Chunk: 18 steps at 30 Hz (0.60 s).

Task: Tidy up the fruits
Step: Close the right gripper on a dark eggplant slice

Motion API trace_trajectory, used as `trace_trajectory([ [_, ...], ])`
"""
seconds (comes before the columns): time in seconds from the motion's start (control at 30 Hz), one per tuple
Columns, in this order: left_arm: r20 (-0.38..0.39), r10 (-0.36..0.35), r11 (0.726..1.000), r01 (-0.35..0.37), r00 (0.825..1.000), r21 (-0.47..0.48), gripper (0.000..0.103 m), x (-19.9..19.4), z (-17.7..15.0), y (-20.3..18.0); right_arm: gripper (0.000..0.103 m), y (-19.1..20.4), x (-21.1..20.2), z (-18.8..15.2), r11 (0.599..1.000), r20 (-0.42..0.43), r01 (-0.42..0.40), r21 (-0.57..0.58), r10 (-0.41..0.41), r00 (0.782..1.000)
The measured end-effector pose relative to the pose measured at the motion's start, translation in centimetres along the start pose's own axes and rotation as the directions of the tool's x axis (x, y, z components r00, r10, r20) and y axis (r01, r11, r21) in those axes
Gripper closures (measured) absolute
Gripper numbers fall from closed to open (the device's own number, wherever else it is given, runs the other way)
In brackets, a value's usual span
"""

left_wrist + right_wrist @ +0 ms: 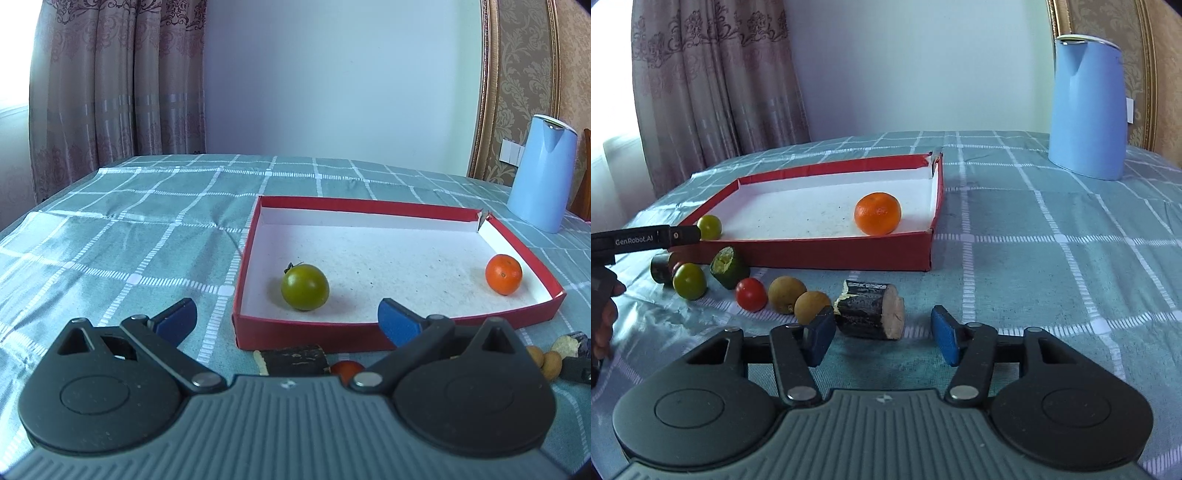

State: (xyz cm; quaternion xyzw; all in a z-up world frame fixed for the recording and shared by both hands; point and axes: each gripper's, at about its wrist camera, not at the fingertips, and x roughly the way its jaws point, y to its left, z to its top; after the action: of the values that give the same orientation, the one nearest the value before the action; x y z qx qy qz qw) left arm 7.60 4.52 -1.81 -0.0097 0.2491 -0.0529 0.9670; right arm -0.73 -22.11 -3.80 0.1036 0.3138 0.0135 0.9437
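A red tray [306, 334] [849, 254] with a white floor holds a green tomato [304, 287] [709, 227] and an orange [503, 274] [878, 213]. My left gripper [286, 321] is open and empty, just in front of the tray's near wall. My right gripper [882, 334] is open and empty, with a dark sugarcane piece [870, 314] between its fingertips. In front of the tray lie a green tomato [689, 281], a red tomato [751, 294] [345, 369], two longans [786, 294] [545, 360] and a second cane piece [729, 267] [293, 360].
A blue kettle [541, 173] [1087, 107] stands on the checked green tablecloth [140, 229] behind and to the right of the tray. The left gripper's body [642, 240] reaches in at the left of the right wrist view. Curtains hang behind the table.
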Motion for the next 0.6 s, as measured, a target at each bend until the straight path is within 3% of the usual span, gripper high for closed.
trace_trajectory([
  [0.03, 0.000, 0.000, 1.000, 0.000, 1.000, 0.000, 0.000, 0.0, 0.0, 0.0, 0.048, 0.1, 0.2, 0.1, 1.000, -0.004, 0.009, -0.010, -0.009, 1.000],
  [0.13, -0.002, -0.001, 1.000, 0.001, 1.000, -0.003, 0.000, 0.0, 0.0, 0.0, 0.067, 0.1, 0.1, 0.2, 1.000, 0.008, -0.014, -0.010, 0.014, 1.000],
  [0.37, -0.004, 0.010, 1.000, -0.010, 1.000, -0.010, 0.000, -0.9, -0.7, 0.7, 0.068, -1.7, -0.1, 0.1, 0.995, 0.032, -0.035, 0.097, 0.032, 0.999],
  [0.47, -0.005, -0.022, 0.993, 0.021, 1.000, -0.119, 0.000, -1.4, -0.9, 3.0, 0.068, -1.8, 0.0, 0.1, 0.993, 0.027, -0.042, 0.108, 0.040, 0.999],
  [0.6, -0.065, -0.035, 0.974, 0.020, 0.997, -0.224, 0.000, -0.7, -1.0, 5.3, 0.067, -1.4, 0.0, 0.1, 0.996, 0.023, -0.032, 0.089, 0.030, 0.999],
])
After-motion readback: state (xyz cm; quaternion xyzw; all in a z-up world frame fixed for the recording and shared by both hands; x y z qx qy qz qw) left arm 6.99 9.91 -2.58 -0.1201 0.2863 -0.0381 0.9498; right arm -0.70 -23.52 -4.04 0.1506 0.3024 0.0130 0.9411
